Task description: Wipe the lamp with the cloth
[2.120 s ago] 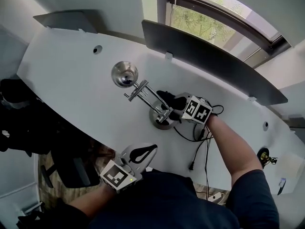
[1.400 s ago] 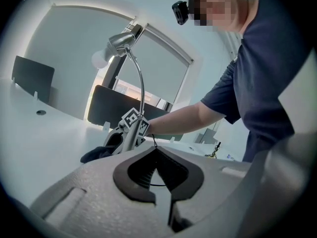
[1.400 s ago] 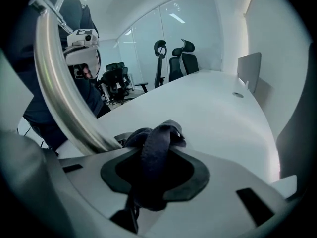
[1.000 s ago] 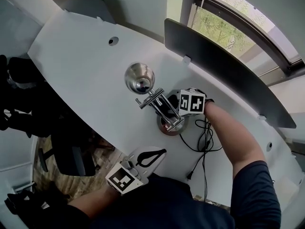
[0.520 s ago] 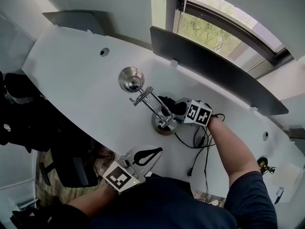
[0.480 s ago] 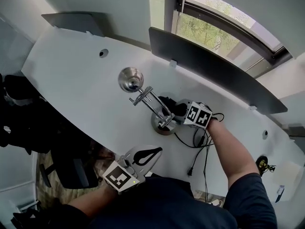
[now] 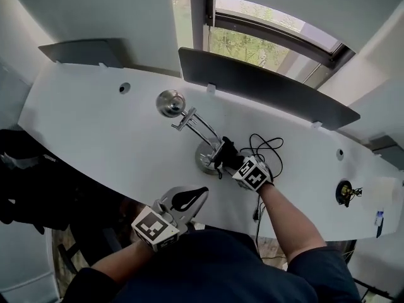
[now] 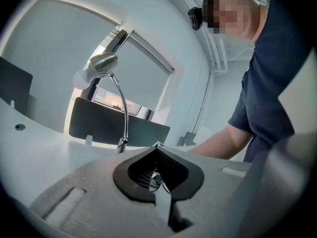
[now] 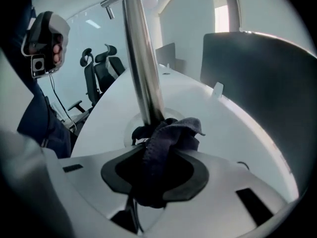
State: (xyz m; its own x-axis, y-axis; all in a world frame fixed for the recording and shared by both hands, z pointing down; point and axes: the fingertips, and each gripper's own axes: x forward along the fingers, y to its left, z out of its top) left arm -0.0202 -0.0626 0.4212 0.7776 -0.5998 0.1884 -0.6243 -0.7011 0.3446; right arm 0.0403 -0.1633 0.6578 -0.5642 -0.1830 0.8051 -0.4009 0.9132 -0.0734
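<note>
As the right gripper (image 9: 166, 150) clamps the cloth (image 9: 173, 130), it presses against the foot of the lamp (image 9: 142, 68) stem.
Next, I judge, a stroke up the stem; the left gripper (image 8: 156, 145) hangs closed and empty.

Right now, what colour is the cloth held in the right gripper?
Dark grey. The cloth shows best in the right gripper view.

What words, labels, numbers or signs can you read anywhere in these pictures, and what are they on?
No readable text anywhere.
Left gripper: its cube carries a black-and-white square marker pattern, no letters.
Right gripper: same kind of marker pattern, no letters.
Small white item at far right: a blue mark, too small to read.
</note>
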